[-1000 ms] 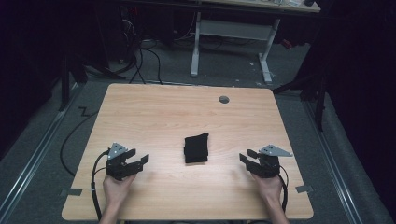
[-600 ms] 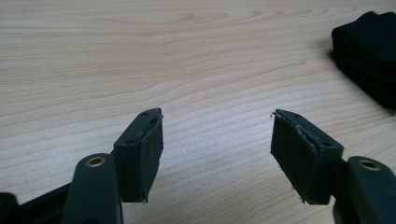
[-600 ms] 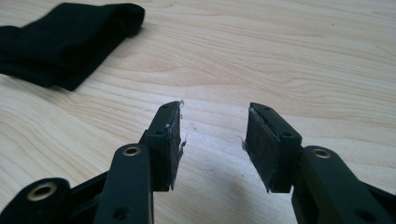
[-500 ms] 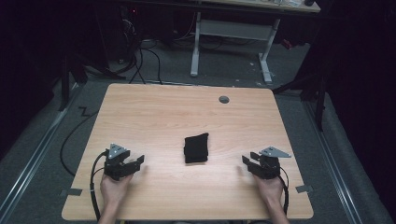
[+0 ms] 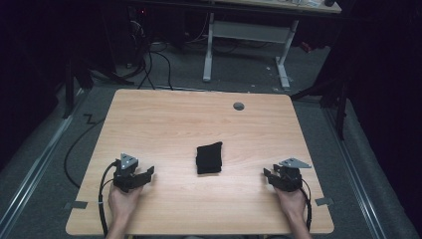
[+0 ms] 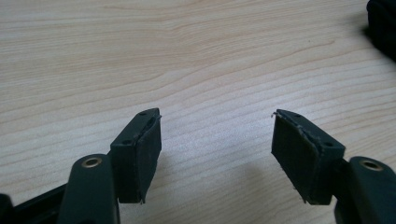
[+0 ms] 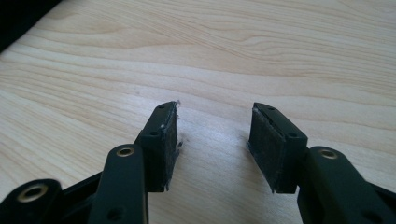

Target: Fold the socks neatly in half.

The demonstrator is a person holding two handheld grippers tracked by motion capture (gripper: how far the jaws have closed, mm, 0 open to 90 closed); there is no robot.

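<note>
While both tools rest released on the pale wood bench (image 5: 164, 119), the left tool (image 5: 148, 174) sits at 8 o'clock and the right tool (image 5: 267, 175) at 4 o'clock, jaws apart and holding nothing. Between them, well apart from each, a folded black cloth (image 5: 209, 158) lies near the centre. At 12 o'clock a grey grommet (image 5: 239, 106) marks the bench; beyond, cables (image 5: 149, 59) and a white desk frame (image 5: 249, 35) stand on dark carpet.

tabletop (image 5: 169, 124): pale wood grain, smooth, matt
folded cloth (image 5: 209, 158): black fabric, soft, matt
left gripper (image 6: 217, 140): black matt plastic, rough-edged pads
right gripper (image 7: 214, 135): black matt plastic, brass-coloured rivets
</note>
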